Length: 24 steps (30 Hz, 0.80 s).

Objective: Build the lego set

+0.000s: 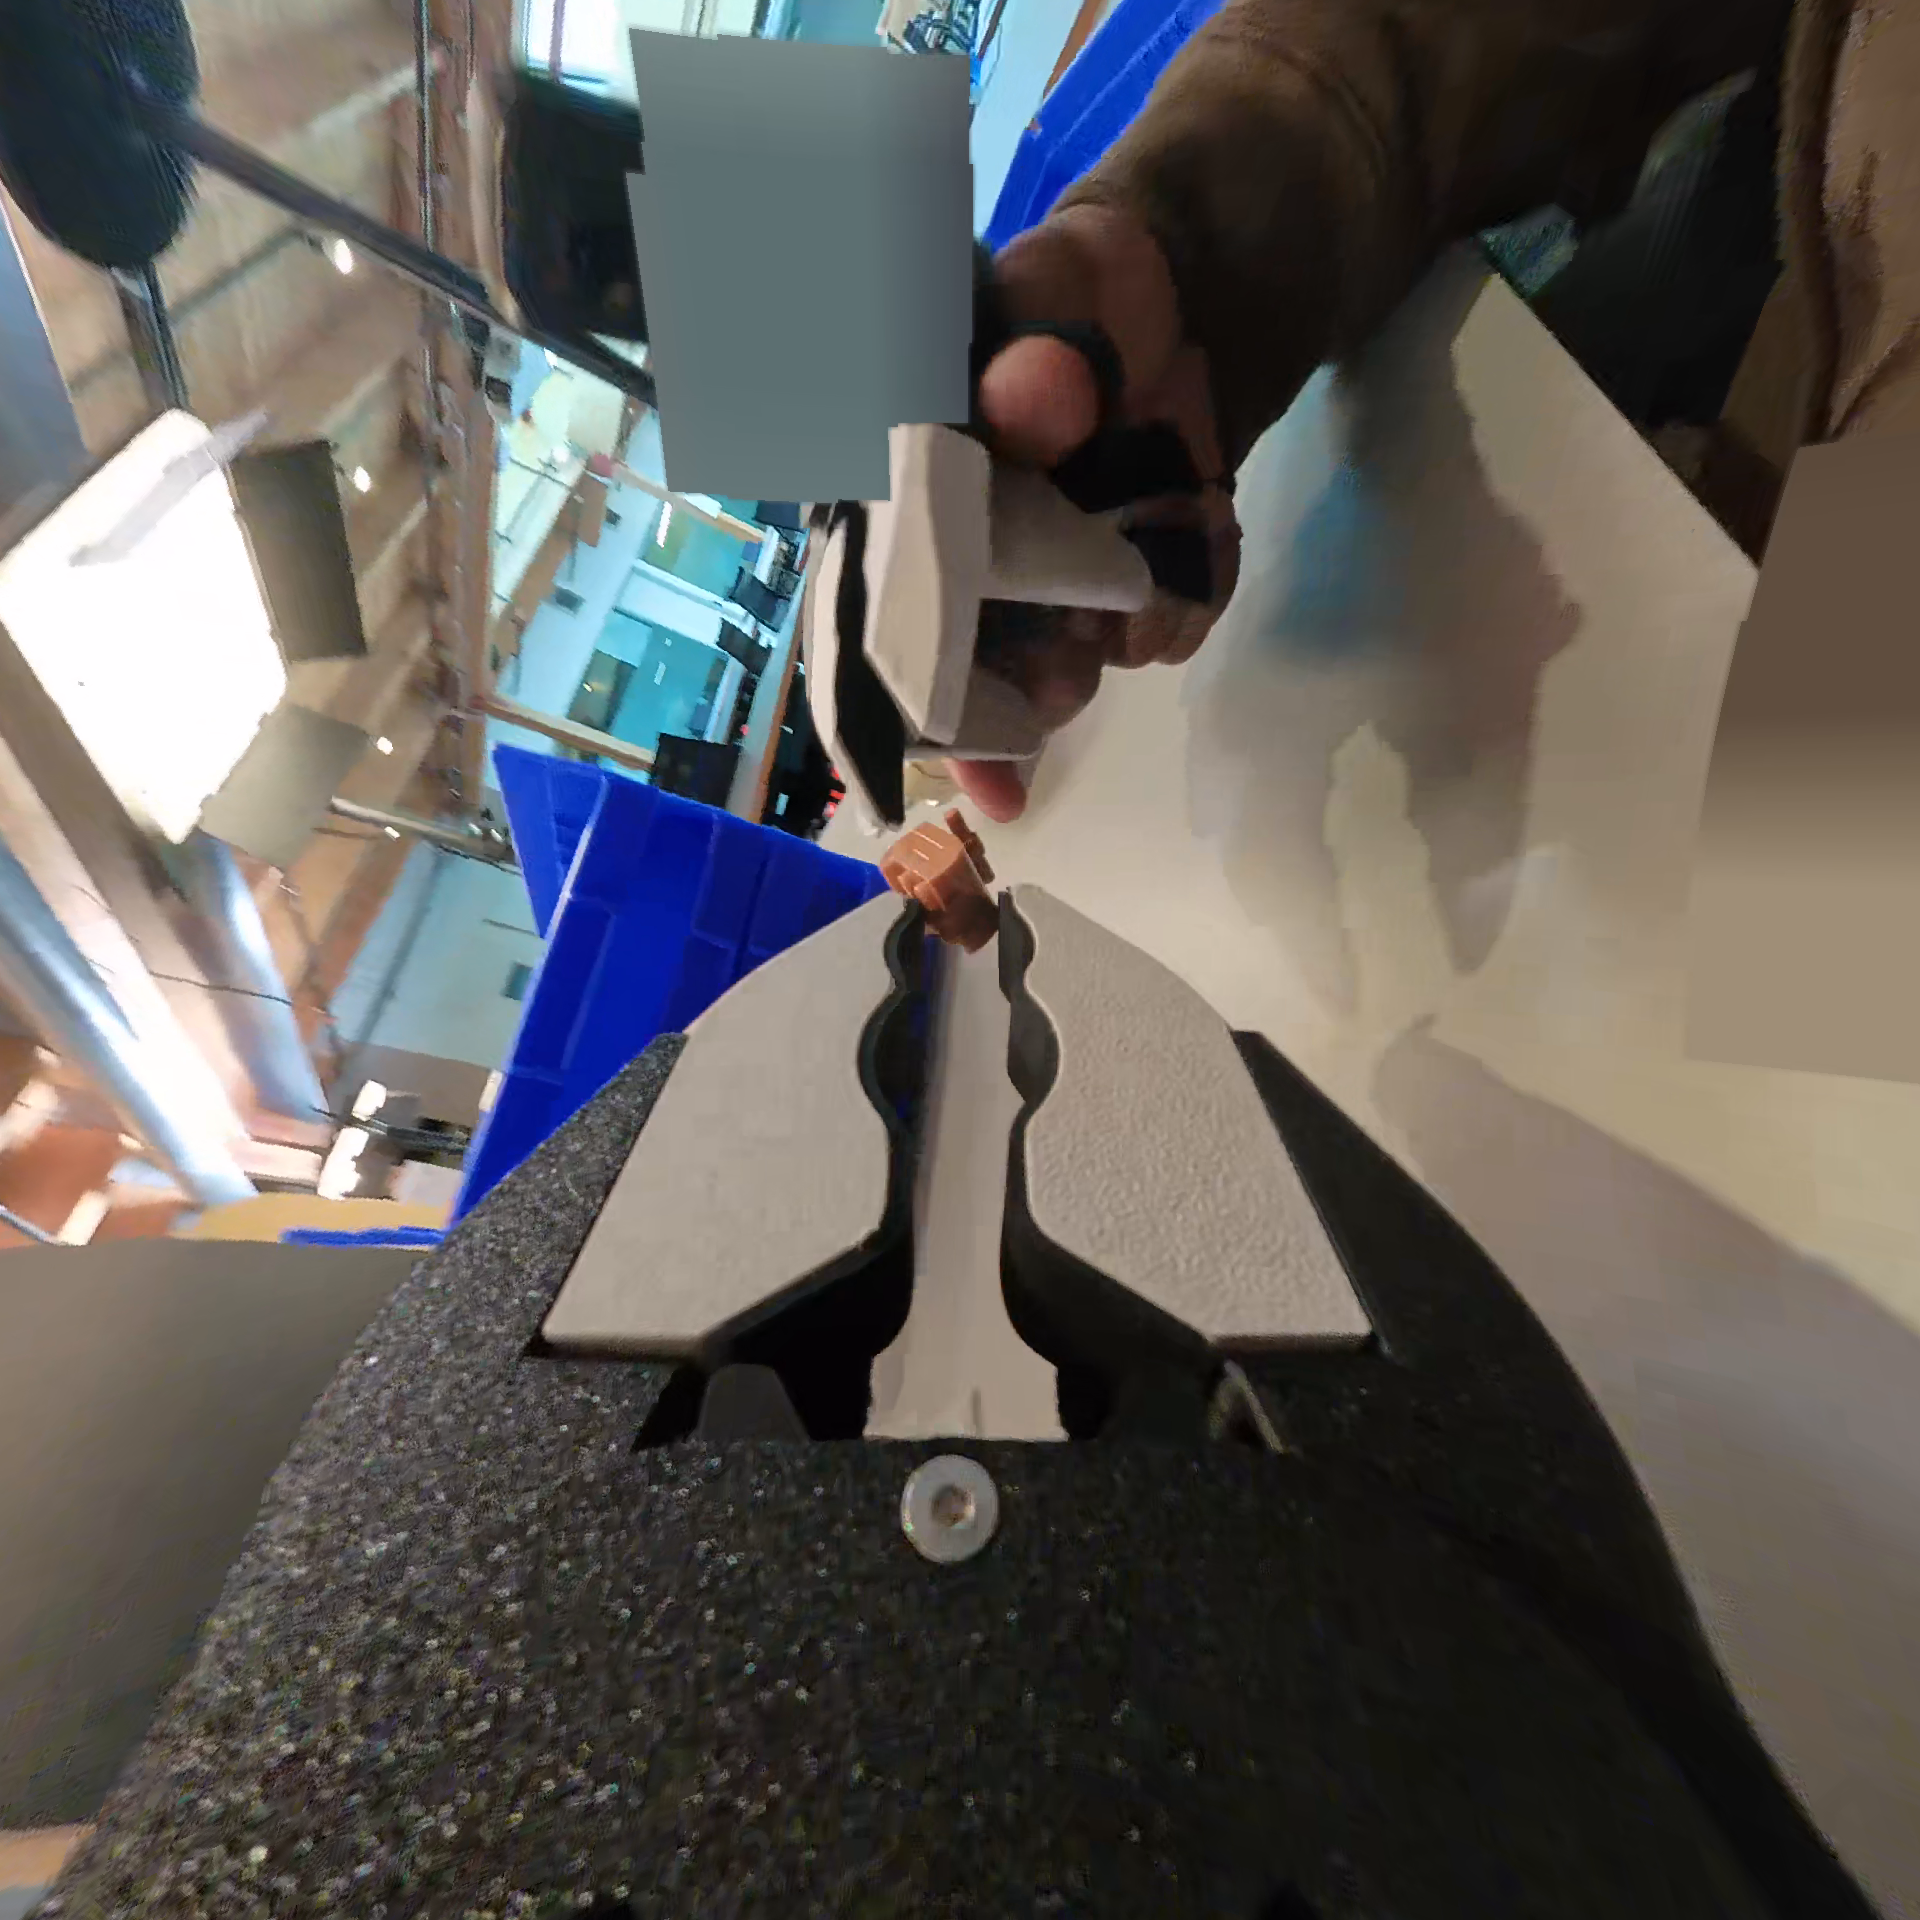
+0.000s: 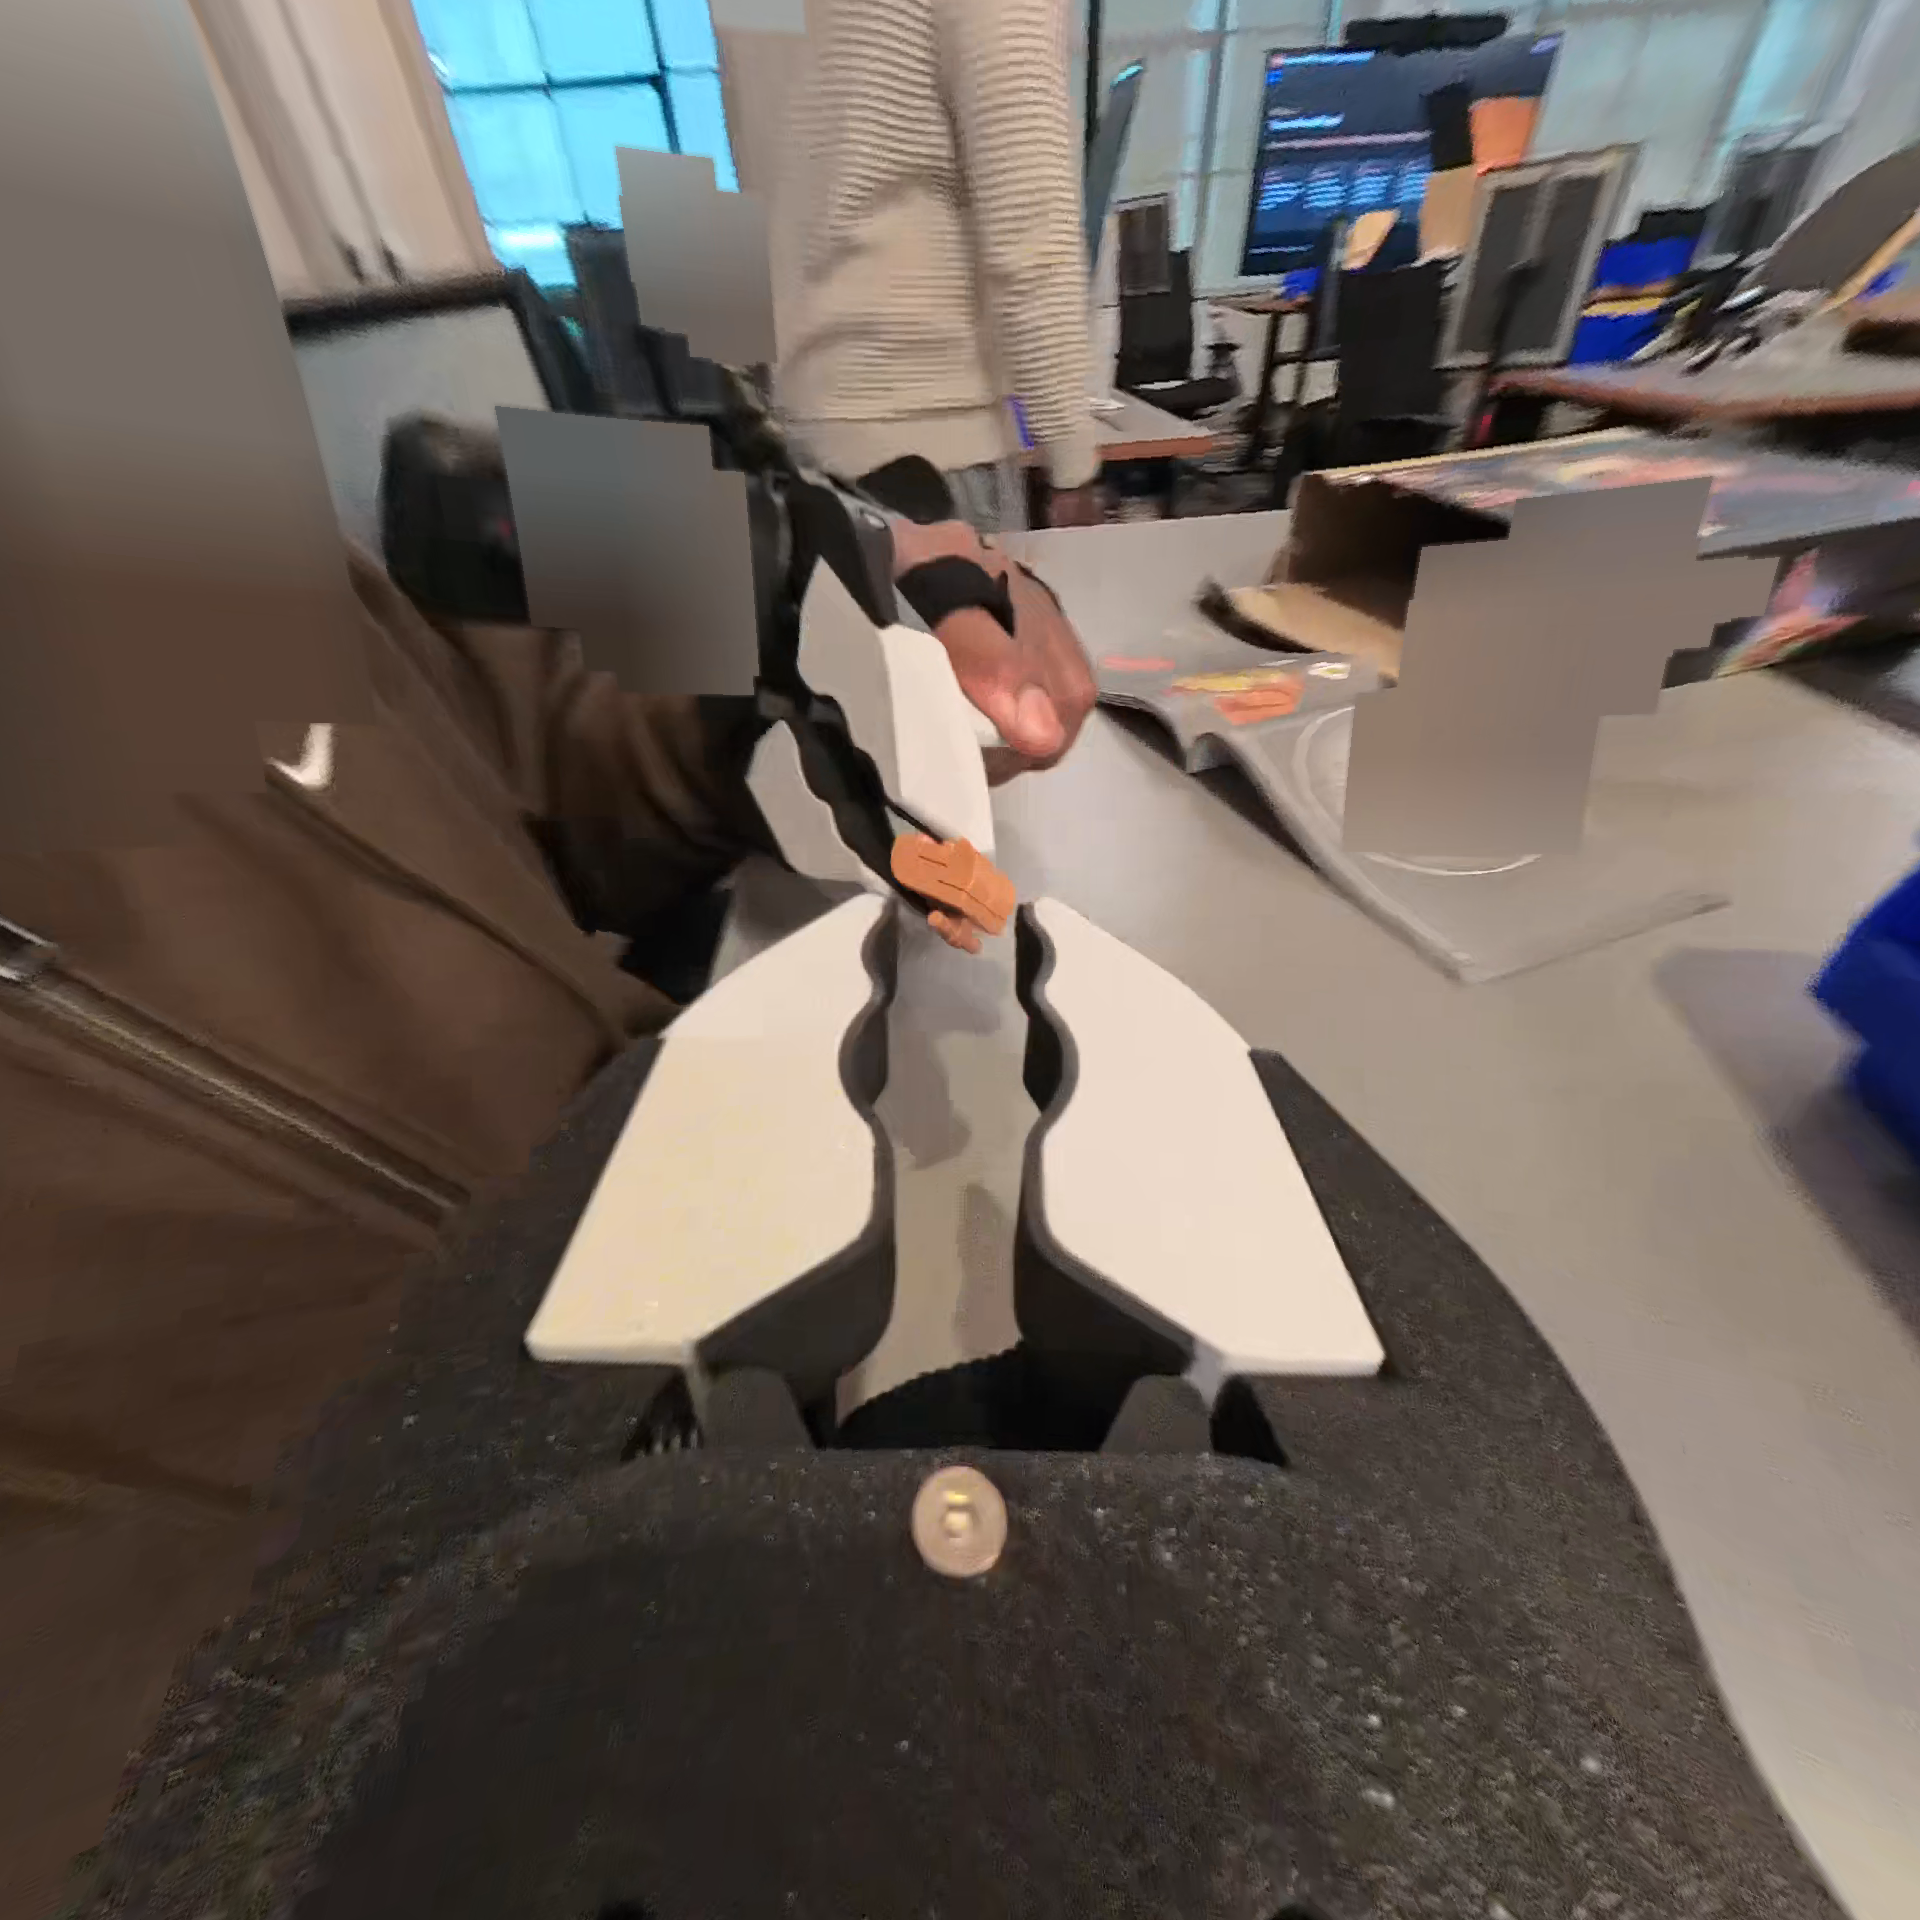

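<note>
Left wrist view looks along the left gripper [image 1: 954, 906], whose two pale fingers stand narrow, their dark tips pinching a small orange-brown lego piece [image 1: 935, 881] that pokes out just ahead of them. Just beyond that piece hangs the right gripper [image 1: 883, 800], its tips pointing toward the brick and very near it; whether they touch it cannot be told from this angle. A hand [image 1: 1101, 499] with a black strap wraps the far gripper's pale body, and a brown sleeve [image 1: 1403, 156] runs up behind it. To the left of the left claw stands a blue bin [image 1: 665, 935]; to its right and ahead spreads the pale table [image 1: 1351, 831].

Right wrist view looks along the right gripper [image 2: 956, 914]. Its fingers stand narrowly apart, and the lego piece [image 2: 951, 878] sits at their very tips; whether these tips grip it or only meet it is not clear. The left gripper [image 2: 914, 831] comes in from ahead and to the left, its dark tips closed on the brick, a hand [image 2: 997, 644] around its body. Ahead and to the right of the claw an open booklet [image 2: 1299, 748] lies on the grey table [image 2: 1455, 1143], with a cardboard box [image 2: 1371, 561] behind it. A person in a pale ribbed sweater [image 2: 935, 229] stands beyond.
</note>
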### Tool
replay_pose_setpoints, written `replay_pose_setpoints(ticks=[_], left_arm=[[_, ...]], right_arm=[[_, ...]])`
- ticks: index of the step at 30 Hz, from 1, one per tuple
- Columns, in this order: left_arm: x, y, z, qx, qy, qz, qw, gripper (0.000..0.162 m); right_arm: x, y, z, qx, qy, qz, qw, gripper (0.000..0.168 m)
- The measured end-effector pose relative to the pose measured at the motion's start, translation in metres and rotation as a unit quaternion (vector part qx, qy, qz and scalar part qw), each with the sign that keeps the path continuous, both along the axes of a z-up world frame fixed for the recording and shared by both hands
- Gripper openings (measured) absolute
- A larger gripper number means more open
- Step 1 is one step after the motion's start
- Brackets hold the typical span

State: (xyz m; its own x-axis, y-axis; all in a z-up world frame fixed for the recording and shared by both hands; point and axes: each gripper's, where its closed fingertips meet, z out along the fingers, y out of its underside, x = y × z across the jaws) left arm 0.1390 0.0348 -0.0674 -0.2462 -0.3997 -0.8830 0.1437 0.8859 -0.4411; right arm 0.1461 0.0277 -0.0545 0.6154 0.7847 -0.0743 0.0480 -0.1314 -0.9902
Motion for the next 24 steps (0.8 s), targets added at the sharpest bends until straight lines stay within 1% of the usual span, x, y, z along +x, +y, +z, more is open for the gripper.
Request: replay_pose_setpoints(ticks=[2,4,9,12,15,18,20,21,22,24], left_arm=[[-0.001,-0.003,0.000,0.046,-0.015,-0.007,0.999,0.013],[-0.001,-0.006,0.001,0.081,-0.031,-0.013,0.996,0.013],[-0.003,-0.019,-0.002,0.144,-0.040,-0.052,0.987,0.013],[-0.001,-0.021,-0.004,0.167,-0.041,-0.063,0.983,0.013],[0.000,-0.021,-0.006,0.161,-0.040,-0.068,0.984,0.013],[0.005,-0.012,-0.002,0.090,-0.024,-0.044,0.995,0.013],[0.006,-0.004,0.001,0.008,-0.005,-0.031,0.999,0.014],[0.008,0.001,0.003,-0.048,0.012,-0.023,0.999,0.015],[0.009,0.005,0.003,-0.110,0.039,-0.015,0.993,0.020],[0.011,0.009,0.002,-0.234,0.093,-0.011,0.968,0.024]], right_arm=[[-0.004,-0.001,0.000,-0.034,0.029,0.028,0.999,0.024],[-0.006,-0.002,-0.003,-0.058,0.040,0.045,0.997,0.026],[-0.011,-0.003,-0.008,-0.098,0.058,0.075,0.991,0.025],[-0.018,-0.010,-0.015,-0.128,0.053,0.107,0.985,0.020],[-0.020,-0.009,-0.018,-0.127,0.047,0.103,0.985,0.019],[-0.014,-0.002,-0.014,-0.111,0.059,0.078,0.989,0.018],[-0.008,0.002,-0.010,-0.090,0.067,0.055,0.992,0.018],[-0.004,0.004,-0.007,-0.082,0.075,0.044,0.993,0.018],[-0.001,0.006,-0.004,-0.075,0.085,0.033,0.993,0.018],[0.003,0.010,-0.001,-0.066,0.098,0.016,0.993,0.018]])
